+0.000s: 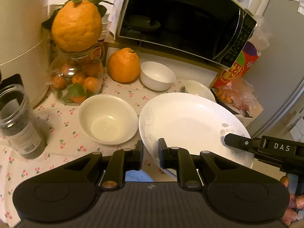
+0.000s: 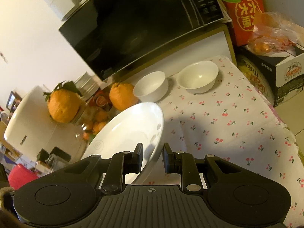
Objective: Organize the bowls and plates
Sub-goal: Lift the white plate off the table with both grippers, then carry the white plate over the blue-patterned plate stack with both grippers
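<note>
While the microwave (image 1: 182, 24) looms black at the back of the desk (image 2: 237, 125), the big white plate (image 1: 191, 125) is the story here: it hangs tilted above the cherry-print cloth, pinched at its rim. From the right wrist view, the right tool (image 2: 152, 158) has its two fingers on either side of the plate's edge, and I judge it clamped on, carrying the plate. The left tool (image 1: 151, 153) sits at the plate's near rim with its fingers part-spread either side of the edge; whether they actually press on it I cannot tell.

So the step in hand looks like moving the plate to its place, with the bowls not yet gathered. Next move, as I read it: level the plate and set it down on bare cloth, or bring bowls onto it.

Now the bowls. The wide shallow bowl (image 1: 108, 119) sits just beside the plate's left edge, and could get clipped if the plate swings that way. Behind, a small deep bowl (image 1: 157, 76) stands near a loose orange (image 1: 123, 65), and another bowl (image 2: 197, 77) rests to its right, near the desk's edge.

Crowding the left: a glass jar of small oranges (image 1: 76, 79) topped by a big one, and a clear tumbler (image 1: 19, 121).
</note>
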